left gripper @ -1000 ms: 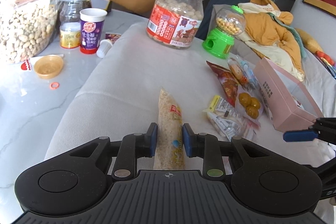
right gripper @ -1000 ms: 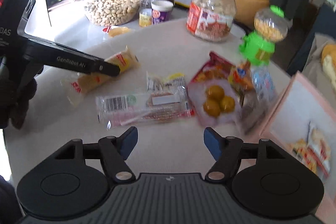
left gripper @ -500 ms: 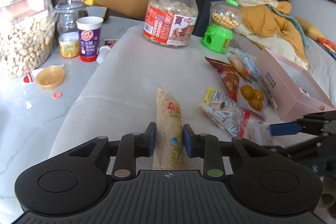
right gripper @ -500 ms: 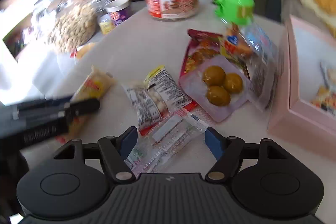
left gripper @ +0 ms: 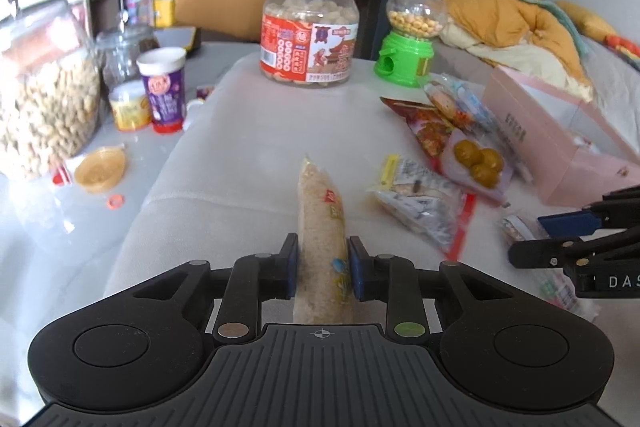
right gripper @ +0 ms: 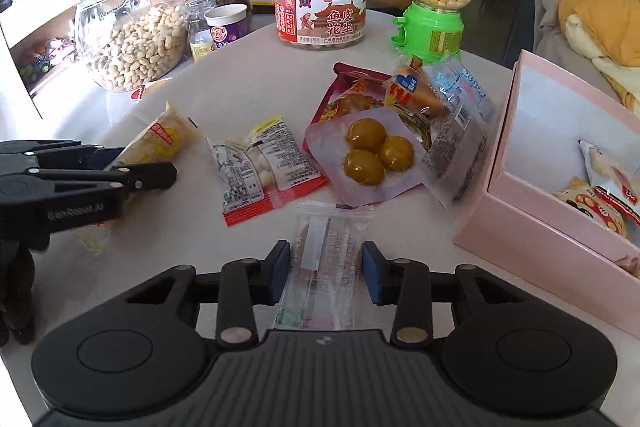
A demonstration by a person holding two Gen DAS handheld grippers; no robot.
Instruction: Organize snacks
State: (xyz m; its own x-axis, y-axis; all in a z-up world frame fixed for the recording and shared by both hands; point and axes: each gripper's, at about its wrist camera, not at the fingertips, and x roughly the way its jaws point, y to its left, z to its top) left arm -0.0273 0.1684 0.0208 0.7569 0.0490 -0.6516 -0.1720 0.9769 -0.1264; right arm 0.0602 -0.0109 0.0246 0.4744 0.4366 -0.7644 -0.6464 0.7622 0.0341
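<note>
In the left wrist view my left gripper point(left gripper: 322, 267) is shut on a long cream snack packet point(left gripper: 320, 203), its jaws still tightening on it. The packet points away over the white cloth. In the right wrist view my right gripper point(right gripper: 326, 267) has a clear-wrapped snack point(right gripper: 326, 231) lengthwise between its blue pads. Its jaws are closing, and both pads meet the wrapper's edges. The open pink box point(right gripper: 532, 235) stands to the right and holds some packets. The left gripper point(right gripper: 148, 167) shows at the left with the cream packet point(right gripper: 164, 137). The right gripper point(left gripper: 540, 239) shows at that view's right edge.
Loose on the cloth lie a white-and-red packet point(right gripper: 260, 163), a pack of three yellow balls point(right gripper: 370, 151), a red pouch point(right gripper: 348, 95) and a blue-printed clear bag point(right gripper: 460, 107). Behind stand a labelled peanut jar point(right gripper: 320, 3), a green dispenser point(right gripper: 436, 11), a big glass jar point(right gripper: 132, 31) and a purple cup point(right gripper: 228, 27).
My right gripper's jaws have narrowed from wide apart onto the clear-wrapped snack, which now lies lengthwise between them. My left gripper keeps its hold on the cream packet, slightly rolled.
</note>
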